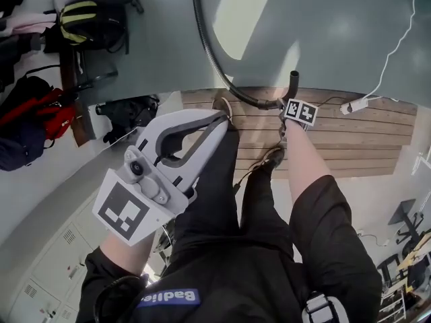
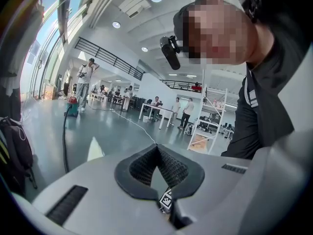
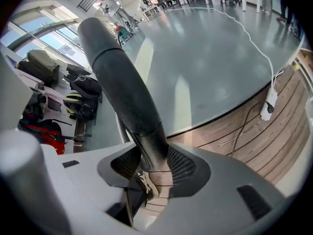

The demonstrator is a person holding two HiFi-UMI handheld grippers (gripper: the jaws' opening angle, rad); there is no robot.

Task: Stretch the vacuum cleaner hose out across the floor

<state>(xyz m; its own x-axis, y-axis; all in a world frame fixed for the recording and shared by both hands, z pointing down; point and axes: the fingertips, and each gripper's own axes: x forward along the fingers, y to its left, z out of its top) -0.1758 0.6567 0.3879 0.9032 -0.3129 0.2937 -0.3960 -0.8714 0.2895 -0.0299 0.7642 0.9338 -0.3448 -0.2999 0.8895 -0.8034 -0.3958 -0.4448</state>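
Note:
The black ribbed vacuum hose (image 1: 205, 42) runs down across the grey floor from the top of the head view and curves right to its stiff black end tube (image 1: 294, 81). My right gripper (image 1: 288, 108) is shut on that tube at the edge of the wooden deck. In the right gripper view the tube (image 3: 122, 82) rises between the pads of the right gripper (image 3: 151, 163), with ribbed hose (image 3: 120, 126) behind it. My left gripper (image 1: 221, 118) hangs above my leg, shut and empty, its pads meeting at the left gripper's tip (image 2: 157, 148). Far off stands the vacuum cleaner (image 2: 72, 106), its hose (image 2: 63, 146) trailing toward me.
Bags (image 1: 87, 19) and a bench (image 1: 73, 86) line the left wall. A wooden deck (image 1: 350, 140) lies under my feet, with a power strip (image 1: 355, 105) and white cable (image 1: 394, 46). A person (image 2: 85, 82) stands by the vacuum; others sit at tables (image 2: 156, 114).

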